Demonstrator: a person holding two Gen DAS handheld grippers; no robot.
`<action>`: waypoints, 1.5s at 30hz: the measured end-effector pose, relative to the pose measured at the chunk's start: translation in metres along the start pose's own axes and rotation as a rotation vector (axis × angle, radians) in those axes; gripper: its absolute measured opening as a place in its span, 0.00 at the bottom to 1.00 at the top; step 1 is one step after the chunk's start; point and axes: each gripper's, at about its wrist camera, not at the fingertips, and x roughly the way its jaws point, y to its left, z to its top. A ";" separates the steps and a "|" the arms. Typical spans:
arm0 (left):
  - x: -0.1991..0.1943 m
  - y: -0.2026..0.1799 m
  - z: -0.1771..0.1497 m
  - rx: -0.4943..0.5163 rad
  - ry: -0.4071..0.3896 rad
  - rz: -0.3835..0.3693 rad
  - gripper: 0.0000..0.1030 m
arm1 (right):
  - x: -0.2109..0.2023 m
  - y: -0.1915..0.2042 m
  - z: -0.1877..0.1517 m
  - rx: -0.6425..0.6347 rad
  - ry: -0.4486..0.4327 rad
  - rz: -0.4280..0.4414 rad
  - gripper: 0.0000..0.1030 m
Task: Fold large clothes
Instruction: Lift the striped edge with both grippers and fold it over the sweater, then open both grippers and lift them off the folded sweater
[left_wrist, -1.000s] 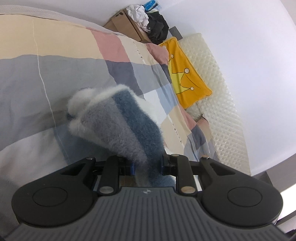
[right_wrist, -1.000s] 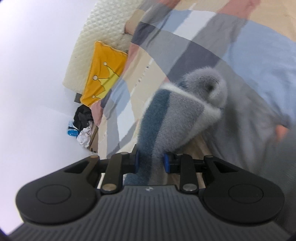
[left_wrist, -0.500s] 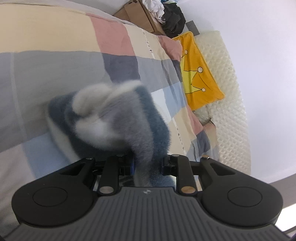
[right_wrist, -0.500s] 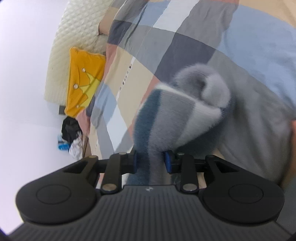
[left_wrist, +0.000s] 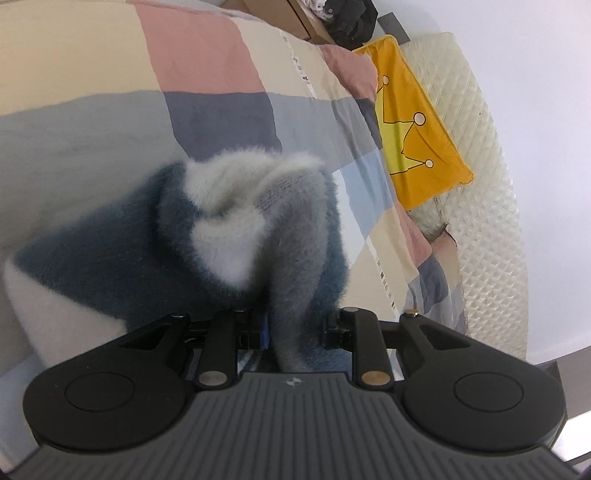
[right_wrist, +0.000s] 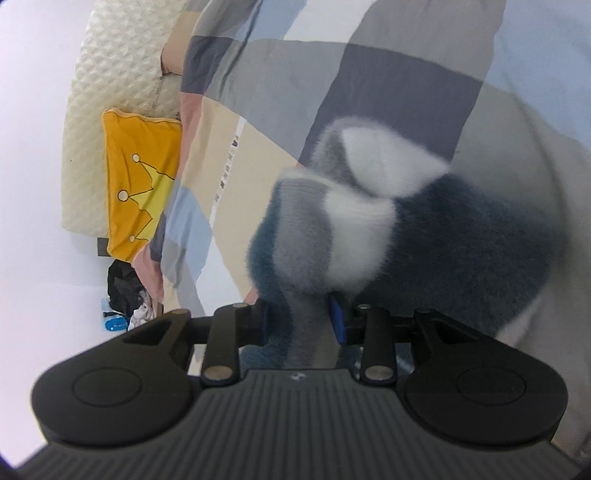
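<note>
The work surface is a bed covered by a patchwork duvet in cream, pink, grey, navy and pale blue blocks. A line of small printed characters runs along one cream block; it is too small to read. Beside the duvet lies a yellow cushion printed with a black-outlined crown, resting on a cream quilted mattress pad. The pad meets a plain white wall. At the far end of the bed stands a cardboard box with dark and white clothing heaped near it.

The fluffy sweater, banded in dark blue, grey and white, sits bunched on the duvet directly ahead of both grippers.

The left gripper is closed on a grey and blue fold of the sweater, which fills the gap between its fingers. The right gripper is likewise clamped on a grey and blue fold, with blue pads pressed against the fabric.

A small logo mark appears on each gripper body; it is not legible.
</note>
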 end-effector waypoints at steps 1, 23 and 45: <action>0.003 0.001 0.001 -0.001 0.003 -0.004 0.27 | 0.004 -0.003 0.001 0.004 0.003 0.010 0.36; -0.002 -0.082 -0.074 0.719 -0.034 -0.066 0.78 | -0.021 0.056 -0.058 -0.734 0.051 0.094 0.81; 0.119 -0.058 -0.018 0.780 0.024 0.256 0.76 | 0.081 0.066 -0.037 -1.029 0.062 -0.025 0.49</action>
